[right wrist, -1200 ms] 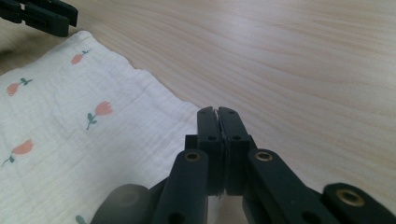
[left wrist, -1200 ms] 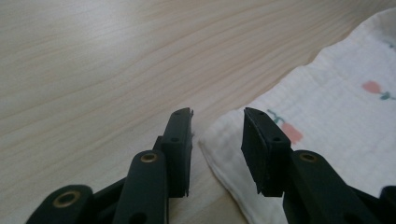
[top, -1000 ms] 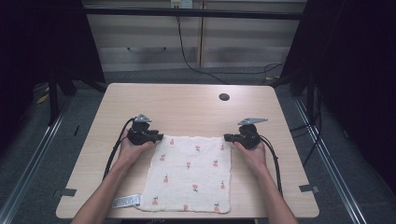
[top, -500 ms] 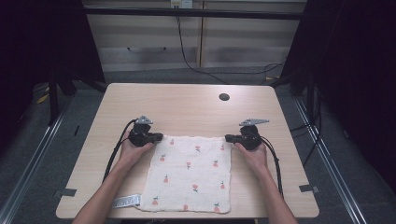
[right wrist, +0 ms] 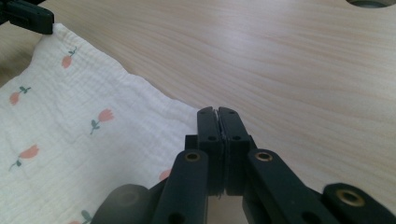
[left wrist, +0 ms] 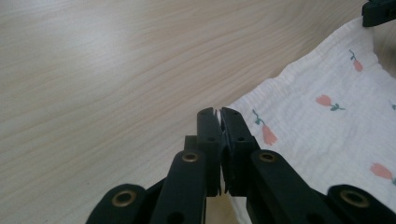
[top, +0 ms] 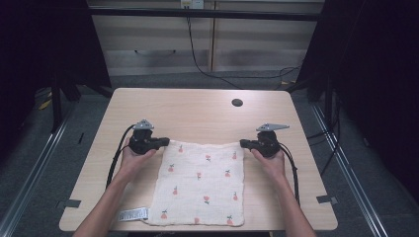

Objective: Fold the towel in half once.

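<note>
White muslin cloth on the table, far corners now pinched: left gripper has just closed its fingers on one, right gripper clamps the other. Left corner lifts slightly; likely ready to fold toward the near edge.

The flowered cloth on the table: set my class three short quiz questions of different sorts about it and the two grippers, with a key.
1. True or false: the left gripper is shut on a far corner of the cloth.
2. Which corner does the right gripper pinch? A the far corner on the person's right; B the near corner on the person's left; C none.
3. Fill in: the white label lies beside the cloth's near ___ corner.

Key: 1 true. 2 A. 3 left.
</note>
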